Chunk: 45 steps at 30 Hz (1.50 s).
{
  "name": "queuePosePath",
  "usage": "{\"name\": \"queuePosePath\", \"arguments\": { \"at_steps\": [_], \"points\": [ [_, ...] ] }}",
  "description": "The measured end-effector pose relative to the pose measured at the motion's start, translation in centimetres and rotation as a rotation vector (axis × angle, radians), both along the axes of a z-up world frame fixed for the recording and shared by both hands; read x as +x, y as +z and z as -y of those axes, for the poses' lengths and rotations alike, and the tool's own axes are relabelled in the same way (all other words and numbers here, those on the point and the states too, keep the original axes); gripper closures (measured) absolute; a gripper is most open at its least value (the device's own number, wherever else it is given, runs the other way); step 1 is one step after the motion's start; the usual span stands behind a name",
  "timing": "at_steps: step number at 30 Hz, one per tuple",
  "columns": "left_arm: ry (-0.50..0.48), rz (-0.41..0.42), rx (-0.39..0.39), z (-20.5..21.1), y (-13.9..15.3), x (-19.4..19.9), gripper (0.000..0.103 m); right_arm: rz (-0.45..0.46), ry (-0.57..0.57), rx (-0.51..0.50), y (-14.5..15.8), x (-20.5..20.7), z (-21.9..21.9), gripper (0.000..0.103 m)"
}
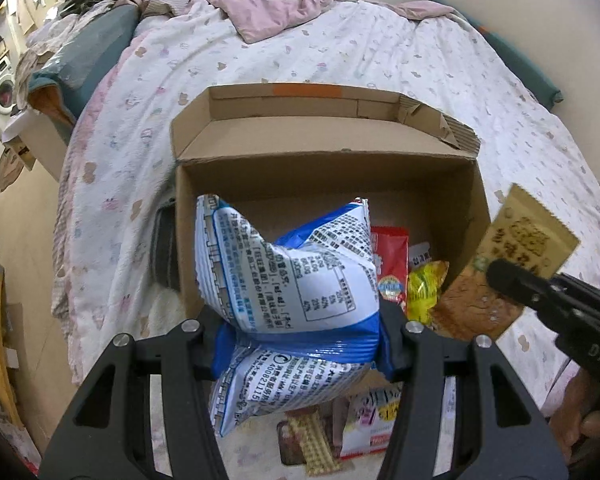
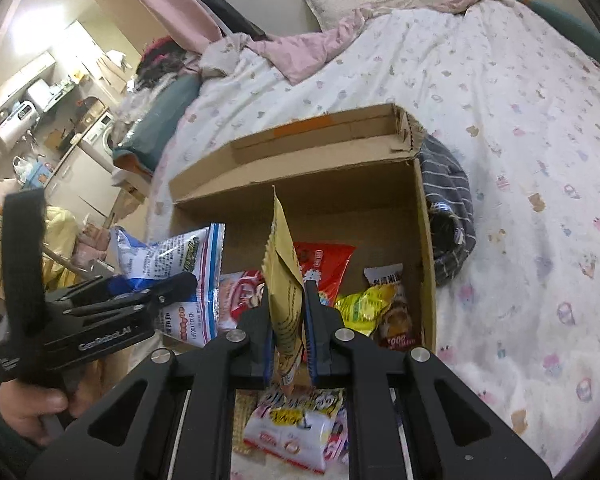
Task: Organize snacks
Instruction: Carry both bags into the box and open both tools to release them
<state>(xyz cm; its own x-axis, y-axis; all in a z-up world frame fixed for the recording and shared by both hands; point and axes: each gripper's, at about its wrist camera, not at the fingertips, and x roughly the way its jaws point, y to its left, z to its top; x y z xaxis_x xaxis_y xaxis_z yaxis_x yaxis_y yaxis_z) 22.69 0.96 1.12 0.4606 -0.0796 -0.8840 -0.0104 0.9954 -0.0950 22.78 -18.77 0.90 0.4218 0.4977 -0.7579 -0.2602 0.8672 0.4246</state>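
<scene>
Cardboard box (image 1: 324,184) open on the bed (image 1: 420,60), red pack (image 1: 392,264) and yellow pack (image 1: 424,296) already inside. Left gripper (image 1: 300,344) half-open, clamped on a puffy blue-and-white bag (image 1: 288,276) above the box's near left corner. Right gripper (image 2: 288,344) pinched nearly shut on a thin tan pouch (image 2: 284,280), held upright over the box's middle. More packs (image 2: 300,428) waiting on the bedding below. Risks from here: bag catching the near wall and spilling outside; pouch slipping from its narrow edge grip; grippers bumping, being close together over one opening.
</scene>
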Motion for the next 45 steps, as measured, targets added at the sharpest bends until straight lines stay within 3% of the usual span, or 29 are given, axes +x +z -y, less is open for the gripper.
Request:
{"name": "queuePosePath", "arguments": {
  "at_steps": [5,9,16,25,30,45],
  "points": [
    [-0.013,-0.014,-0.006,0.0,-1.7,1.9,0.052,-0.001,-0.005,-0.002,-1.9,2.1,-0.1,0.09],
    [-0.035,-0.036,-0.058,0.0,-3.2,2.1,0.051,-0.027,-0.011,0.01,-3.6,3.7,-0.2,0.09],
    [-0.064,-0.055,-0.051,1.0,-4.9,2.7,0.05,-0.034,0.017,-0.014,-5.6,4.4,-1.7,0.09],
    [-0.072,-0.076,-0.062,0.2,-5.9,3.8,0.048,-0.026,0.026,-0.022,-6.3,5.0,-2.1,0.09],
    [-0.092,-0.044,0.012,1.0,-5.6,3.7,0.045,-0.005,0.002,-0.036,-6.1,5.0,-2.2,0.09],
    [-0.061,-0.068,-0.037,0.1,-6.0,3.8,0.044,-0.004,-0.011,-0.047,-6.2,5.3,-2.2,0.086]
  ]
}}
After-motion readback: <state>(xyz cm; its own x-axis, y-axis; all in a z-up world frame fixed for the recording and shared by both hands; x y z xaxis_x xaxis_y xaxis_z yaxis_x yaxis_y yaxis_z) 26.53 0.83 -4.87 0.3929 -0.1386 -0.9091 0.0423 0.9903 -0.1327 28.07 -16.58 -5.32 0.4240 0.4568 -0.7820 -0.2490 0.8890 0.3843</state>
